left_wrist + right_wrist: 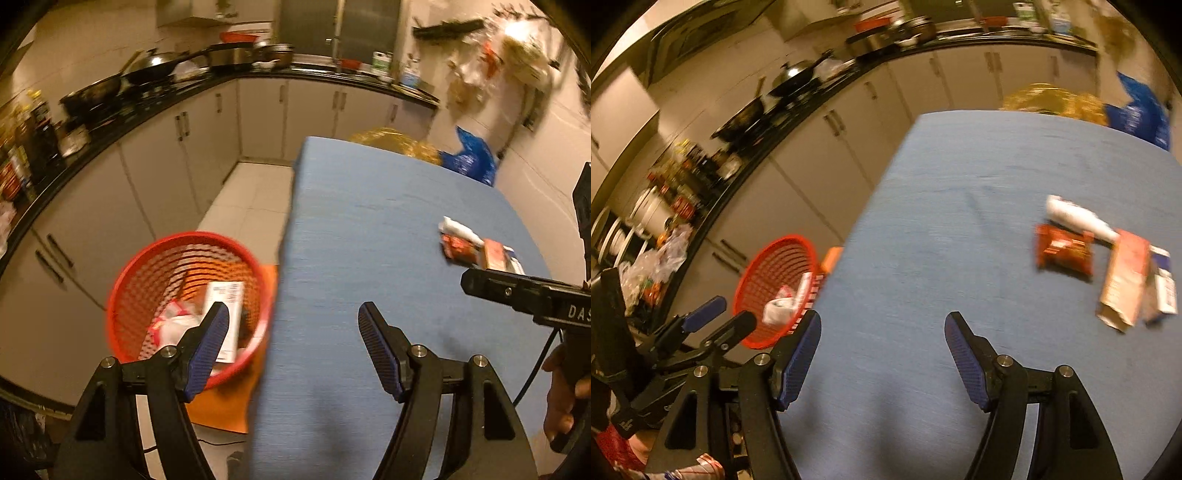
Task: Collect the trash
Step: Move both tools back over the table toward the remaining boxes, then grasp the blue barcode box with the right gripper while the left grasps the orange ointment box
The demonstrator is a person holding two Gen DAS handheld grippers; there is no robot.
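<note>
A red mesh bin (184, 295) stands on the floor left of the blue table (369, 258), with a white carton (225, 317) and crumpled wrappers inside; the right wrist view shows it too (775, 288). Trash lies on the table's right side: a white bottle (1078, 218), a red snack packet (1063, 251), a tan carton (1123, 284) and a white-blue box (1163, 288). My left gripper (293, 325) is open and empty over the table's left edge, beside the bin. My right gripper (882, 332) is open and empty above the table, left of the trash.
An orange mat (229, 402) lies under the bin. A dark counter (147, 107) with woks, pots and bottles runs along the left and back walls above white cabinets. A yellow bag (399, 142) and a blue bag (472, 158) sit beyond the table's far end.
</note>
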